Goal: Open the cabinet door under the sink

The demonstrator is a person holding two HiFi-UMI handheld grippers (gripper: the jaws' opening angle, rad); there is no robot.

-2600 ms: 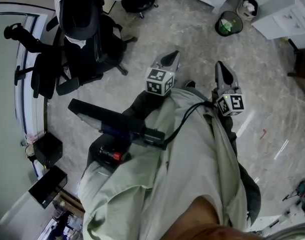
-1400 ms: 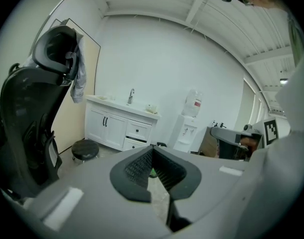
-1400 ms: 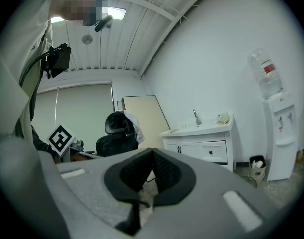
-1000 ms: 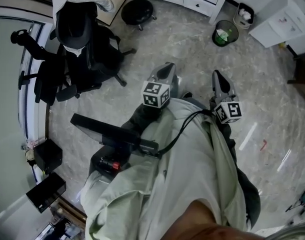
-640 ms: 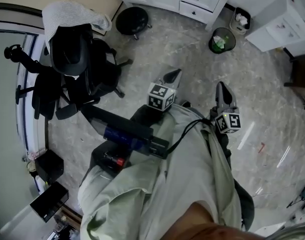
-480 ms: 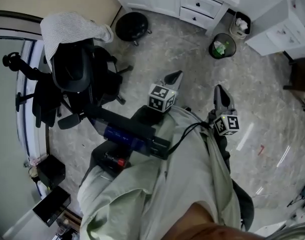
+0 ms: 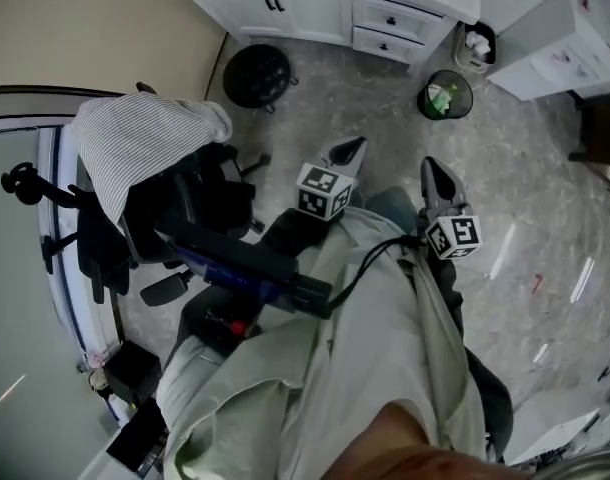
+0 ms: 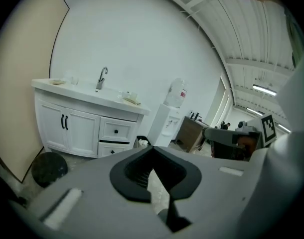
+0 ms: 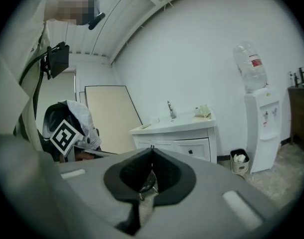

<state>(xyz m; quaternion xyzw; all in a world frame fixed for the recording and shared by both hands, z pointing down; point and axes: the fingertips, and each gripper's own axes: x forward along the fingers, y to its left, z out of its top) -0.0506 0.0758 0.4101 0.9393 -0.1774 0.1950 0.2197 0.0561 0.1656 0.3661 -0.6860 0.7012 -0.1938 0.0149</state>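
Left claw (image 7: 347,150): tips pressed together, nothing in it, up over the floor (image 7: 385,118).
Right claw (image 7: 431,171): tips together too, holding nothing, near the left claw.
Stool (image 7: 255,74): black and round, past the claws.
Cabinet door (image 7: 285,13): white, closed, two dark handles (image 7: 274,3), under the sink (image 8: 103,90), far ahead of both claws, not touching.

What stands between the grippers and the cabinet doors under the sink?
A black stool sits on the floor right before the doors, just left of the left gripper's line to the handles. Otherwise only bare floor; the bin stands off to the right.
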